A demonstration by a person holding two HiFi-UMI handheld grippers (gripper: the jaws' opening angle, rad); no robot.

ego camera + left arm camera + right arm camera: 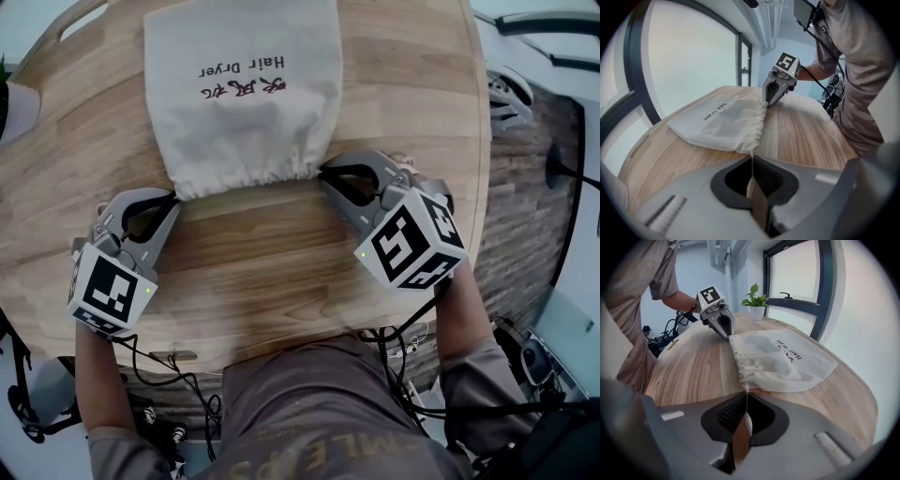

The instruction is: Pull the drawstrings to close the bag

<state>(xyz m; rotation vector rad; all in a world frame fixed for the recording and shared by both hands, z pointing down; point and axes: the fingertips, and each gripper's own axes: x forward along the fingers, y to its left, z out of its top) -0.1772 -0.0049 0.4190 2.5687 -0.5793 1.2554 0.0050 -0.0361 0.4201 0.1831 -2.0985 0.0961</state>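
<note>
We're working at the round wooden table (262, 281), with both grippers down at the bag's mouth. The cloth bag (244, 94) is lying flat on the far half of the table, "Hair Dryer" print up. Its mouth edge is facing us and puckering along the hem.

The left gripper (172, 198) is sitting at the mouth's left corner, jaws pressed together and pinching the left drawstring (752, 165). That cord is running taut from the bag corner straight into the closed pads.

The right gripper (323, 172) is mirroring it at the right corner, jaws pressed together and pinching the right drawstring (747, 401). That cord is also running straight from the gathered corner into the pads.

Both grippers are pointing steeply down at the tabletop, tips just beside the bag, marker cubes facing back toward us. The bag's closed bottom edge is lying well apart from both grippers.

In the right gripper view we're seeing a potted plant (757, 301) standing near the window (797, 282), beyond the left gripper. Cables (178, 375) are hanging below the near table edge.
</note>
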